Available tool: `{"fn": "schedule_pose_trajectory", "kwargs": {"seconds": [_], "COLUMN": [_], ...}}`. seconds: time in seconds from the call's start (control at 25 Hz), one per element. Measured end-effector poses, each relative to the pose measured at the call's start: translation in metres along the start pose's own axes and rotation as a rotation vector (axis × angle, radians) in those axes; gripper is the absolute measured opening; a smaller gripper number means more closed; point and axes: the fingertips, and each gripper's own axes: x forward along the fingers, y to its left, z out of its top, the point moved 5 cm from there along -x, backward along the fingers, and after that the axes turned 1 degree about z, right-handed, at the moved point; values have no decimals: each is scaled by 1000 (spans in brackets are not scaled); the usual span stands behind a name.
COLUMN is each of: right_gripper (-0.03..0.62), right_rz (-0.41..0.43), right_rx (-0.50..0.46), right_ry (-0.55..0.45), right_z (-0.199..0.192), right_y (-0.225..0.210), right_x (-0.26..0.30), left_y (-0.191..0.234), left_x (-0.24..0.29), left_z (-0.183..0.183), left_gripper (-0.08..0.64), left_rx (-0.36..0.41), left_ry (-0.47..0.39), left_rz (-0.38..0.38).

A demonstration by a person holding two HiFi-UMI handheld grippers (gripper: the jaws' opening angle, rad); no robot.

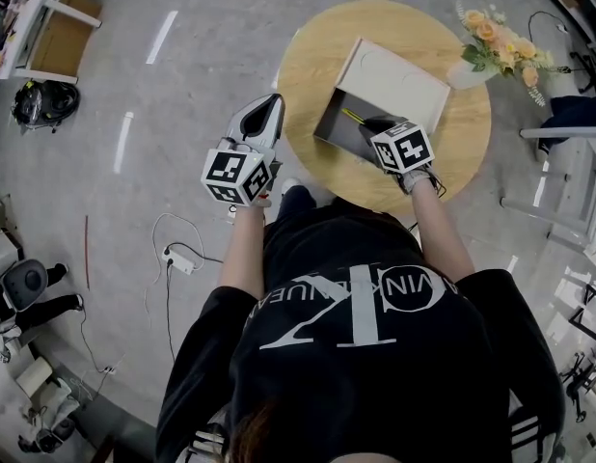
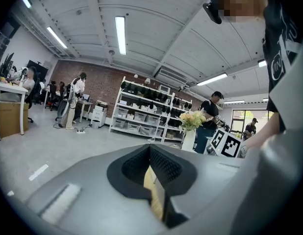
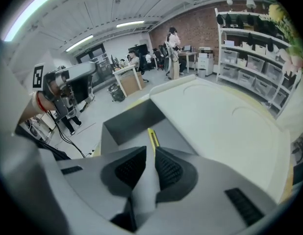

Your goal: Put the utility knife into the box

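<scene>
Pads [image 2: 167, 169] of my left gripper [image 2: 149, 146] meet at the tips in the left gripper view. Only a thin sliver of wood colour shows through lower down, and nothing is between them. It points across the room towards the shelves and a vase of flowers [image 2: 192, 121].

In the right gripper view, the right gripper [image 3: 150, 148] has its pads [image 3: 169, 170] slightly apart, with a narrow slot between them. The yellow utility knife [image 3: 152, 136] lies on the floor of the box [image 3: 132, 119], its near end just at the jaw tips. I see no pad pressing on it, so I judge it released. The pale lid [image 3: 215, 116] lies open to the right.

From the head view I see the box [image 1: 327, 128] on the round table [image 1: 308, 75], the knife [image 1: 354, 116] inside it, and the right gripper [image 1: 377, 126] dipping over its near edge. The left gripper [image 1: 269, 114] hangs off the table's left side, well apart from the box.

What worries me is the withdrawal. The slot is so narrow that a tip could snag the knife's end and drag it up the wall or out. A careless lift could also nudge the box, since nothing steadies it.
</scene>
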Motion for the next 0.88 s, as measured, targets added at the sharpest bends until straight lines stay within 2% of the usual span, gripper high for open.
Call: {"fn": "schedule_pose_trajectory", "kwargs": {"seconds": [0.24, 0.48, 0.88], "right_gripper": [51, 38, 18], "right_rz": [15, 26, -98], "right_rx": [9, 11, -3], "right_ry": [-66, -180, -406], "right_z": [-1, 8, 28], "right_y": [2, 3, -16], "right_x": [-20, -45, -92], "left_y": [-9, -18, -28], "left_x": [13, 23, 39], "left_z": [2, 3, 9], "left_gripper": [11, 11, 11], "left_rx": [9, 20, 41], "left_ry": [4, 2, -14], "left_rz": [-40, -77, -113]}}
